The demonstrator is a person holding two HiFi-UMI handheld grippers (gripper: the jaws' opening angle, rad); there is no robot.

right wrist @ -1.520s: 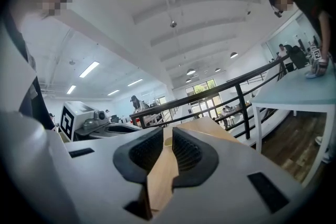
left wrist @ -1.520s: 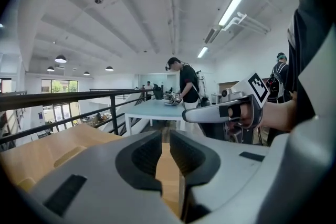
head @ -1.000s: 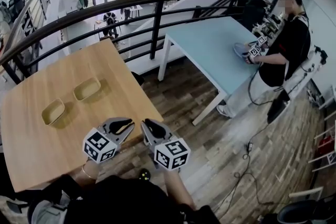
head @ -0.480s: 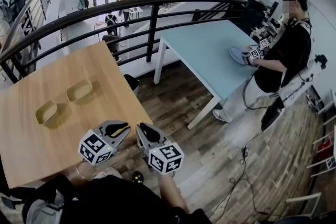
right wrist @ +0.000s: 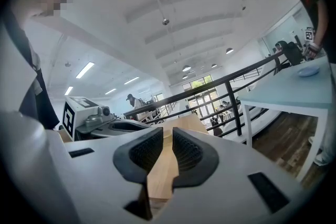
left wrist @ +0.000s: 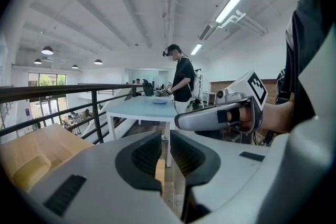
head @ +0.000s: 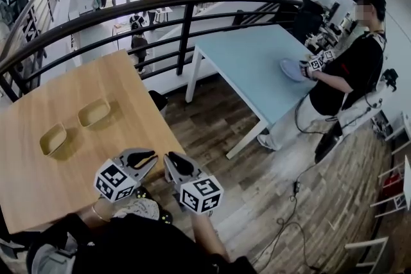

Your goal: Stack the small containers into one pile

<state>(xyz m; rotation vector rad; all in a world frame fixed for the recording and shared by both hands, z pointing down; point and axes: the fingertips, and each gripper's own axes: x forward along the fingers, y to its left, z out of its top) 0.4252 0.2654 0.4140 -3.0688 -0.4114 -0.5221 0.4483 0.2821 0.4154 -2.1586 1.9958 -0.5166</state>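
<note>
Head view, itemised. Wooden table point(head: 38, 183): carrying two small tan containers, both empty and unstacked.

- Left container point(head: 52, 138) and right container point(head: 94, 112): lying side by side but apart, midway along the table, with the right one nearer the table's right edge. Both are appearing slightly further left in the picture than a second ago, their spacing unchanged.
- Left gripper point(head: 149, 156): hovering at the table's near right corner, jaws drawn almost together and gripping nothing. It is sitting a little lower in the picture than before.
- Right gripper point(head: 168, 159): hovering just beside the left one, off the corner and over the plank floor point(head: 257, 189). Its jaws are likewise closed and empty, and it is also sitting lower than before.
- Pale shoe point(head: 140, 207): now showing under the left gripper, not in sight a second ago.
- Person point(head: 350, 67): standing at the blue table point(head: 250, 54), beyond the black railing point(head: 186, 16).
</note>
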